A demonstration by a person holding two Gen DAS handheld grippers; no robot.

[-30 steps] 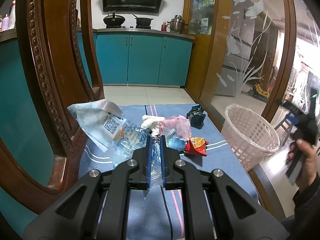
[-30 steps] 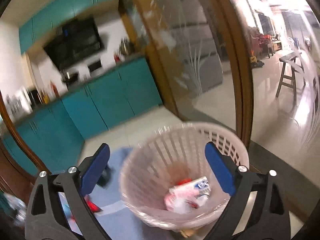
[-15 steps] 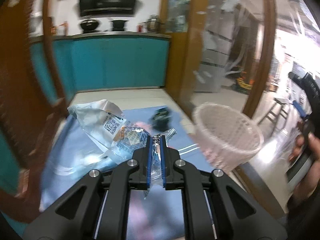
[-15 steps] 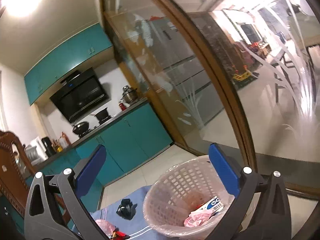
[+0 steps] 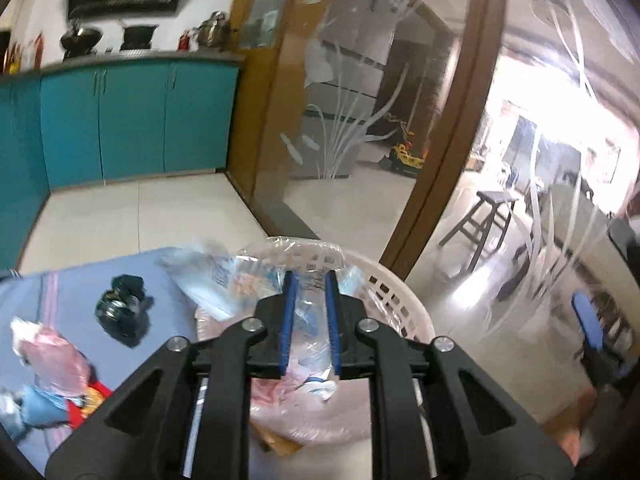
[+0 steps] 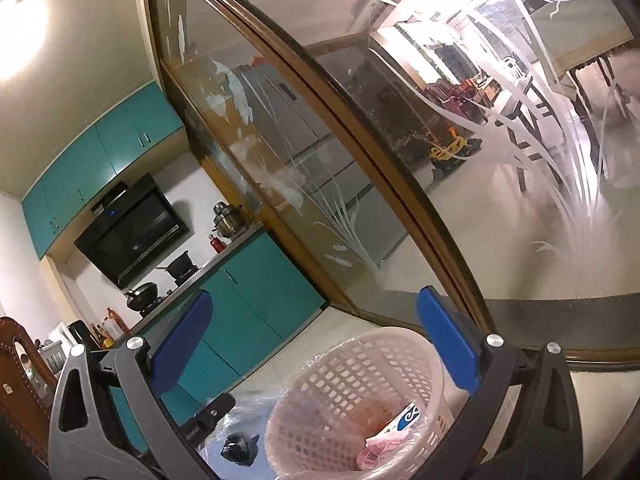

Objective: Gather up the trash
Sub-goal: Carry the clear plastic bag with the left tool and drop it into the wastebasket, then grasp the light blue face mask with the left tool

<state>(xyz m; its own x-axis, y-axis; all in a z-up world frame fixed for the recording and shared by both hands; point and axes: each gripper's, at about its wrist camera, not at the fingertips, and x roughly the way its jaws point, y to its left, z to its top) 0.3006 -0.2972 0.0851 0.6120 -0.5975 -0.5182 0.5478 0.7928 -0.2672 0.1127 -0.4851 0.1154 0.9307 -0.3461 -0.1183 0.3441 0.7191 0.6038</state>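
Note:
My left gripper hangs over the rim of the white lattice basket, its jaws opening. A clear crinkled plastic wrapper with blue print lies loosely between the blue pads and spreads left over the basket's edge. The right gripper is held above and behind the basket, wide open with nothing in it. Pink paper and a white-and-blue pack lie inside the basket. On the blue tablecloth rest a black crumpled item, a pink bag and a red wrapper.
An etched glass partition in a brown frame rises right behind the basket. A wooden stool stands beyond the glass. Teal kitchen cabinets line the far wall across a tiled floor. A carved wooden chair back shows at the left.
My left gripper swung right from the trash pile to the basket, carrying the clear wrapper, and its pads have parted. The right gripper tilted upward, staying open.

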